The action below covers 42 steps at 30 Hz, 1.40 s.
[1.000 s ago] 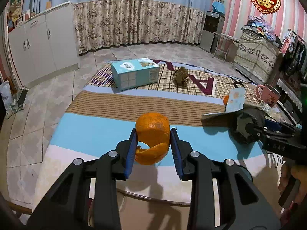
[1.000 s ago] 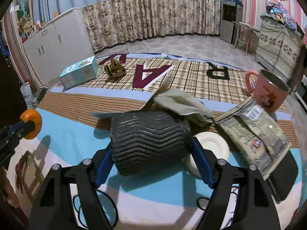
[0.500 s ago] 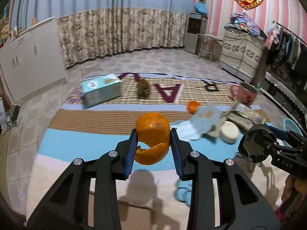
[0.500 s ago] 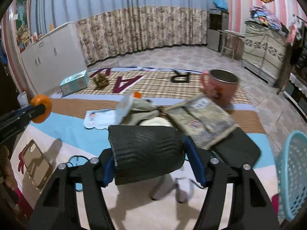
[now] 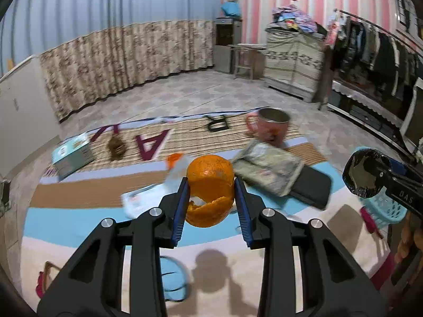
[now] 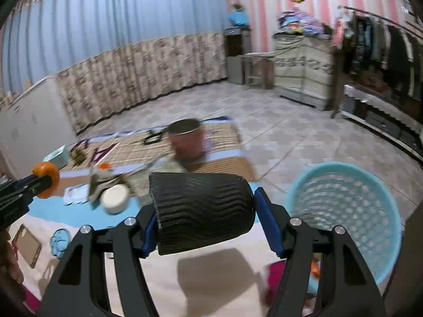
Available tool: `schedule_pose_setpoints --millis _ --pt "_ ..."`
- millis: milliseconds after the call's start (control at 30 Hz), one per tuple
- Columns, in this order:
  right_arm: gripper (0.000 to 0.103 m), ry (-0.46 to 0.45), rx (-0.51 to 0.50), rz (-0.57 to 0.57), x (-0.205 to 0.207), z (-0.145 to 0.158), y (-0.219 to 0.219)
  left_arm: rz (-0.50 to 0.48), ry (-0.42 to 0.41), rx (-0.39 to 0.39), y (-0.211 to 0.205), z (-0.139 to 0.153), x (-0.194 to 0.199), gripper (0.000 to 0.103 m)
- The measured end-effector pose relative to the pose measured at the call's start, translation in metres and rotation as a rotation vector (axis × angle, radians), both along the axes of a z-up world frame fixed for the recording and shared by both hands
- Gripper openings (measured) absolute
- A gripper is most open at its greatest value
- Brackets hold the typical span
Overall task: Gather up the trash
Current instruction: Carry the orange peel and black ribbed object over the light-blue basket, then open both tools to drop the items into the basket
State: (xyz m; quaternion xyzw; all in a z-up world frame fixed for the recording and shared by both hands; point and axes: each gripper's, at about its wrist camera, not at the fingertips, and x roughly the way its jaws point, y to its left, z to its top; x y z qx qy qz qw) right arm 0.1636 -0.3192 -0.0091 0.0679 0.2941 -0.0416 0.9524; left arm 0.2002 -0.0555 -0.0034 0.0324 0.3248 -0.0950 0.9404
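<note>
**Open lane to the basket, clutter up the middle**

The blue basket [image 6: 343, 211] stood off the table's [image 6: 164, 290] right edge, its mouth open and nothing above it. The near strip of the table lay mostly bare, so there was room to pass. Further in, the pink mug [image 5: 269, 128], newspaper bundle [image 5: 267, 171] and black slab [image 5: 312, 190] crowded the right side. The teal box [image 5: 71, 155] sat far left, well apart.

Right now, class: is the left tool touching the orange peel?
Touching. The left wrist view shows both blue pads of the left tool pressed against the sides of the orange peel, holding it above the table.
</note>
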Motion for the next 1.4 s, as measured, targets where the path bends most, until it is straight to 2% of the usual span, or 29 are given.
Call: schedule_pose_setpoints --millis 367,567,833,1200,1400 --pt "0.064 -0.014 -0.025 -0.210 -0.035 0.001 -0.118 -0.177 -0.017 -0.019 -0.128 0.005 -0.001 0.033" --pt "0.064 -0.017 -0.026 -0.283 -0.050 0.002 -0.166 -0.293 -0.052 -0.017 -0.197 0.006 -0.015 0.033" --pt "0.064 -0.012 -0.024 -0.325 -0.060 -0.007 -0.193 -0.411 -0.059 -0.020 -0.261 -0.004 -0.027 0.033" --pt "0.064 0.002 -0.011 -0.366 -0.065 -0.017 -0.211 -0.479 -0.037 -0.027 -0.300 -0.029 -0.020 0.033" --pt "0.064 0.013 -0.008 -0.372 -0.062 -0.019 -0.211 -0.512 -0.010 -0.035 -0.320 -0.038 -0.011 0.039"
